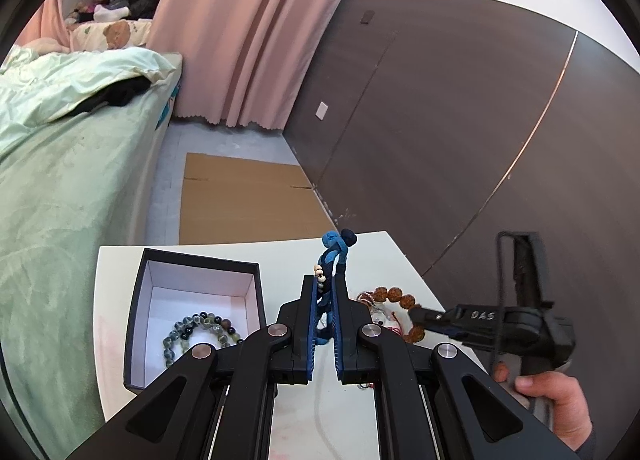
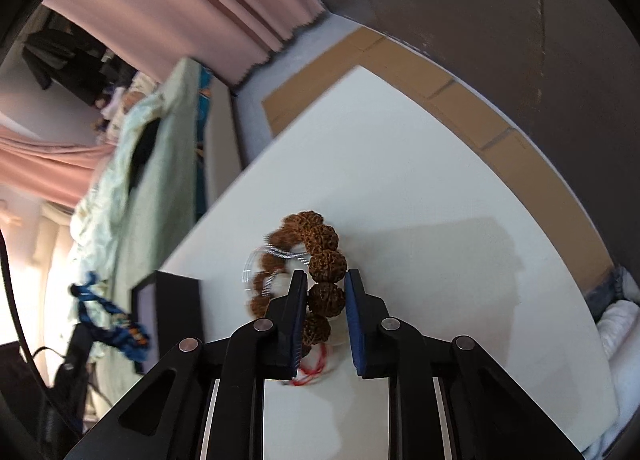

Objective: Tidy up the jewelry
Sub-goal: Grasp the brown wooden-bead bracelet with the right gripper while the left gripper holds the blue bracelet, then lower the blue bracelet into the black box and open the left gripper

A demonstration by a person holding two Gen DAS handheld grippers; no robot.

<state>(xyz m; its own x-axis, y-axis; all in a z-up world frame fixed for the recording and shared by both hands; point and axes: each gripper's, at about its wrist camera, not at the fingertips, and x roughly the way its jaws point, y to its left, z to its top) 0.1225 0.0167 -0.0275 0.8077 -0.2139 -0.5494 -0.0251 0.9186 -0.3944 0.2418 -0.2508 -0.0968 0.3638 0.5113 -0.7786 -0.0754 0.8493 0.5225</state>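
Your left gripper (image 1: pixel 324 292) is holding the blue braided cord bracelet (image 1: pixel 331 260) upright, fingers clamped narrow on it, just right of the open black box (image 1: pixel 192 300) containing a green bead bracelet (image 1: pixel 200 334). Your right gripper (image 2: pixel 325 288) is pointing down at the white surface (image 2: pixel 420 187), fingers closing around the brown seed-bead bracelet (image 2: pixel 322 256) lying there.

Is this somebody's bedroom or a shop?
Most likely a bedroom. There is a bed with a green quilt, long pink curtains, and a small white table holding a jewelry box beside the bed.
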